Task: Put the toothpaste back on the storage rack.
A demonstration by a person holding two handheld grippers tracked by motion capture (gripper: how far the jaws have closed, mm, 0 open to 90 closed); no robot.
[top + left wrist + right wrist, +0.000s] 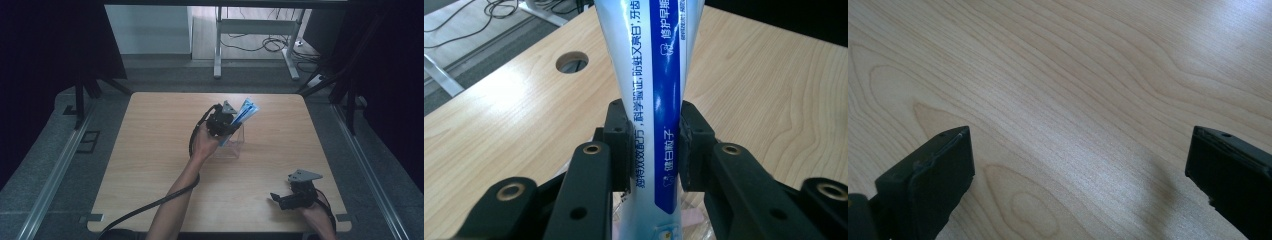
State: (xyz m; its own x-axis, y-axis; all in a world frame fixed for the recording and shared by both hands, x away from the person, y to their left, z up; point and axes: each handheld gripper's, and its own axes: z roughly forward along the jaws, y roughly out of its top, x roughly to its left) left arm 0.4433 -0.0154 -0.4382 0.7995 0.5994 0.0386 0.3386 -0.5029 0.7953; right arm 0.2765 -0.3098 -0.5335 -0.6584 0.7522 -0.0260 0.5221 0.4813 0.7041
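While the left gripper (655,150) clamps the white-and-blue plastic toothpaste tube (654,90) over the clear square plastic holder (231,144) at mid-table, insertion seems underway; next, lower it straight, then release. Near right, the right gripper (1080,165) rests wide, empty.

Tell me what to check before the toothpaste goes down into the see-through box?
1. Left gripper pinches the blue and white toothpaste tube firmly: ok.
2. Tube is above the clear plastic box: ok.
3. Tube's lower end is already inside the box: cannot tell.
4. Box stands upright on the light wooden table: ok.
5. Right gripper, jaws open, holds nothing and rests well away from the box: ok.
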